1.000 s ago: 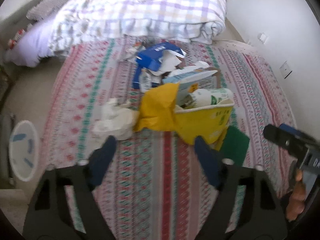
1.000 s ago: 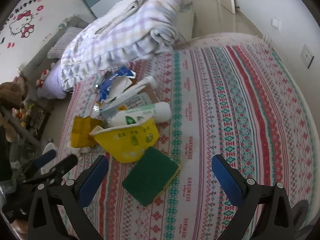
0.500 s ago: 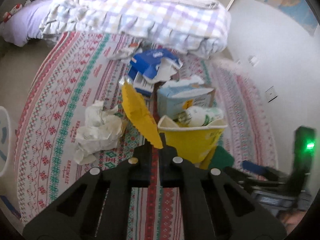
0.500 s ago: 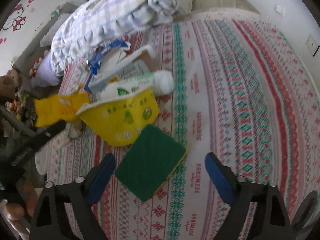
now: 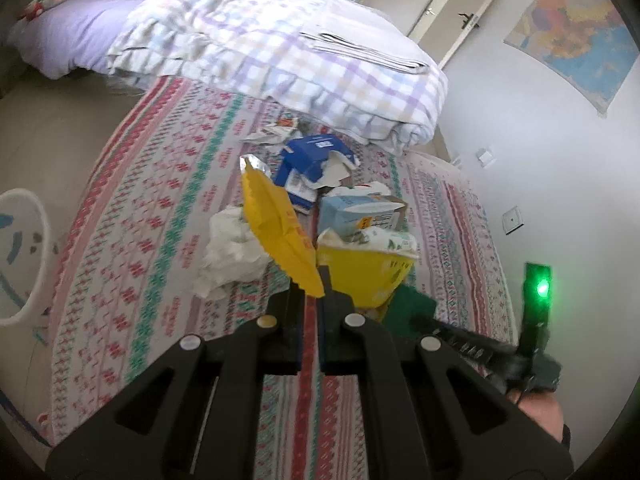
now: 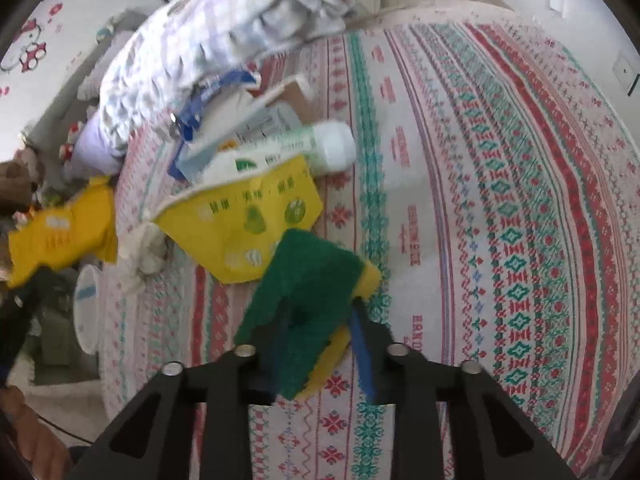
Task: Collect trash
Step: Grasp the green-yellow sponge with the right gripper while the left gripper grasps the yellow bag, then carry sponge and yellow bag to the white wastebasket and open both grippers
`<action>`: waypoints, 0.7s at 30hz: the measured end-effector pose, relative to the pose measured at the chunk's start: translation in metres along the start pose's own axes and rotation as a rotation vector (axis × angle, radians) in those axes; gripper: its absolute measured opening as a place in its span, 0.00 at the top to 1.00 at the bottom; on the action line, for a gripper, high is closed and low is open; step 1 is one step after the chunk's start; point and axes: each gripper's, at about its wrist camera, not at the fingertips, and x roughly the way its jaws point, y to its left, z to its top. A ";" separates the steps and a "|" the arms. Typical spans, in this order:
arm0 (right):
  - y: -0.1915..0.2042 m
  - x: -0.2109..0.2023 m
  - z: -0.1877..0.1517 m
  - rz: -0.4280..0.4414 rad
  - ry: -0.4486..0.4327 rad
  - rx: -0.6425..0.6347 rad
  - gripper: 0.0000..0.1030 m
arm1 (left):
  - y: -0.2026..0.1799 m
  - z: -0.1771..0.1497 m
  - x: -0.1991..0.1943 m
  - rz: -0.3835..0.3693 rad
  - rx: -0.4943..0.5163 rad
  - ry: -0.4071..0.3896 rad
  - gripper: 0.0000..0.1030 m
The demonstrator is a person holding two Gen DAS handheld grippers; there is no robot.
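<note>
- Yellow wrapper (image 5: 276,228): thin, glossy film with a serrated edge and silvery inner lining; it stands up off the bedspread, its lower corner pinched in the left gripper (image 5: 310,300), whose jaws are closed tight on it.
- Green scouring sponge (image 6: 308,280): flat rectangle, coarse green fibre face over a yellow foam backing; it is tilted up between the pads of the right gripper (image 6: 320,332), whose jaws have just been closing and now clamp it.
- Yellow packet (image 6: 244,224): larger printed plastic pouch, mouth open, lying just behind the sponge.
- White plastic bottle (image 6: 320,148): smooth cylinder with green label, lying on its side beside the packet.
- Crumpled white tissue (image 5: 232,252): soft wad, left of the wrapper.
- Blue carton (image 5: 312,160): torn cardboard, further back.
- Bedspread (image 6: 500,200): woven, red and green banded pattern.
- Checked quilt (image 5: 280,48): folded, pastel plaid, behind the litter.
</note>
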 end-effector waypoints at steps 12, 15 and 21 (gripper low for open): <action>0.033 -0.050 0.005 -0.052 -0.244 -0.117 0.83 | 0.067 -0.006 -0.042 -0.030 -0.165 0.004 0.94; 0.039 -0.062 0.005 -0.052 -0.307 -0.136 0.83 | 0.087 -0.006 -0.057 -0.028 -0.197 -0.014 0.94; 0.064 -0.065 0.001 0.006 -0.343 -0.173 0.83 | 0.154 -0.003 -0.082 -0.010 -0.335 -0.027 0.94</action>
